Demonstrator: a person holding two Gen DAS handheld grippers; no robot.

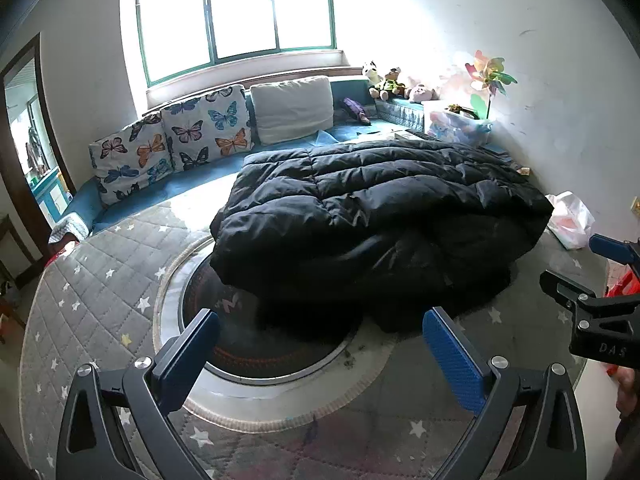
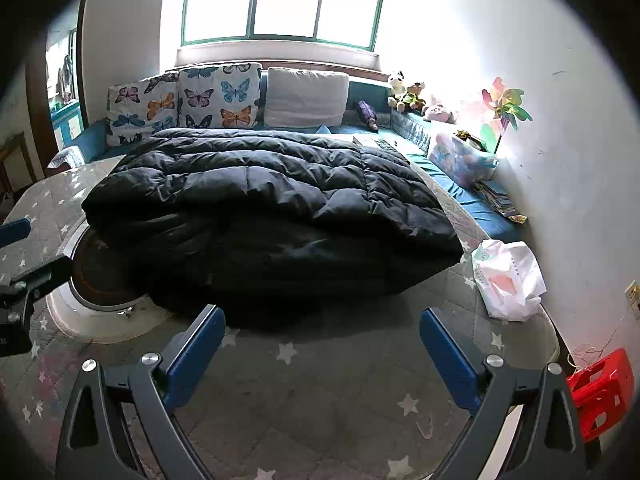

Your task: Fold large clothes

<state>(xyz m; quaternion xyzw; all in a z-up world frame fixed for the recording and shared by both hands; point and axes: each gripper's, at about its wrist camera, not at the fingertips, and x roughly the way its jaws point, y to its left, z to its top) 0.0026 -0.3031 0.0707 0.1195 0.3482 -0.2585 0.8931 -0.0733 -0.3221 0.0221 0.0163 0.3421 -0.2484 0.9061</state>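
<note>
Both claws, left (image 1: 320, 344) and right (image 2: 322, 342), gape apart before black, seemingly folded coat (image 2: 260, 216).

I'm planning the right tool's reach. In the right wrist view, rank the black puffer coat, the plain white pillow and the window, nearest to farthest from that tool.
1. Black puffer coat, just ahead of the right tool, on the table.
2. Plain white pillow, behind the coat, on the sofa.
3. Window, on the back wall above.

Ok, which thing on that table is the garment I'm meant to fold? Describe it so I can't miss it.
Start at the big bright window, drop past the butterfly-print cushions to the grey star-patterned quilted tabletop. The bulky black quilted puffer coat lies heaped across it, the only dark, puffy item; the white plastic bag beside it is small and pale.
</note>
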